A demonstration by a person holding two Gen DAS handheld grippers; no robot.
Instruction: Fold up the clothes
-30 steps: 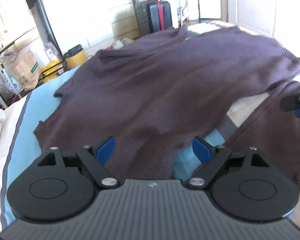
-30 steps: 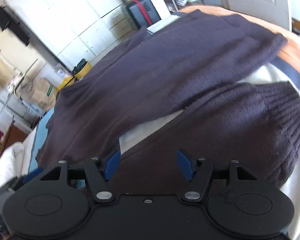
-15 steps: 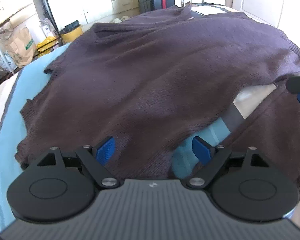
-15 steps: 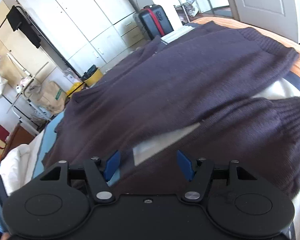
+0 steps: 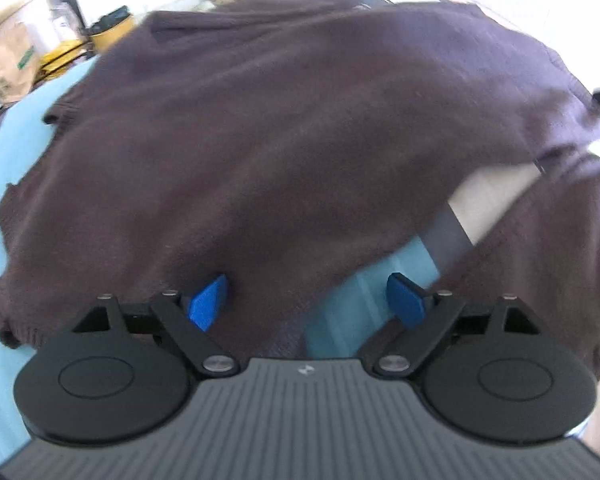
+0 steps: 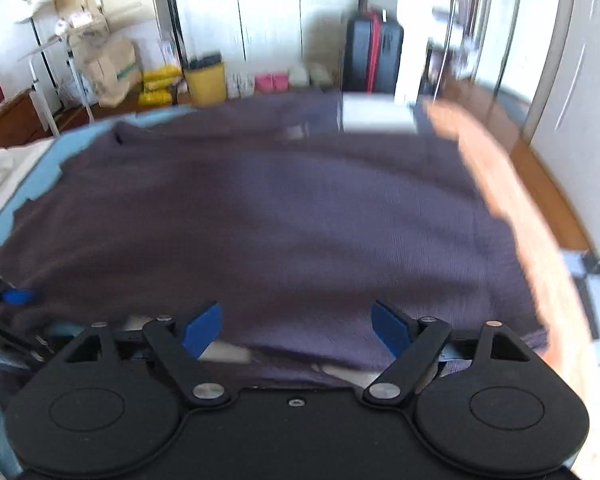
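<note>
A dark purple knit sweater (image 5: 292, 128) lies spread over a bed with a light blue, grey and cream cover (image 5: 440, 236). One sleeve (image 5: 560, 248) runs along its right side. My left gripper (image 5: 306, 300) hovers over the sweater's near hem, its jaws opening, with no cloth pinched between the blue pads. In the right wrist view the sweater (image 6: 268, 216) fills the middle. My right gripper (image 6: 296, 324) hangs above its near edge, jaws opening and holding nothing. The left gripper's blue tip (image 6: 16, 296) shows at the far left edge.
Beyond the bed stand a black and red suitcase (image 6: 374, 56), a yellow bin (image 6: 206, 80), paper bags (image 6: 108, 66) and white wardrobe doors (image 6: 268, 12). Wooden floor (image 6: 548, 184) lies to the right of the bed. An orange stripe of the cover (image 6: 496, 192) runs along the sweater's right side.
The right gripper rolled upright and drew back, so the whole sweater is now in its view, and its jaws have widened. The left gripper sank a little closer to the hem.
</note>
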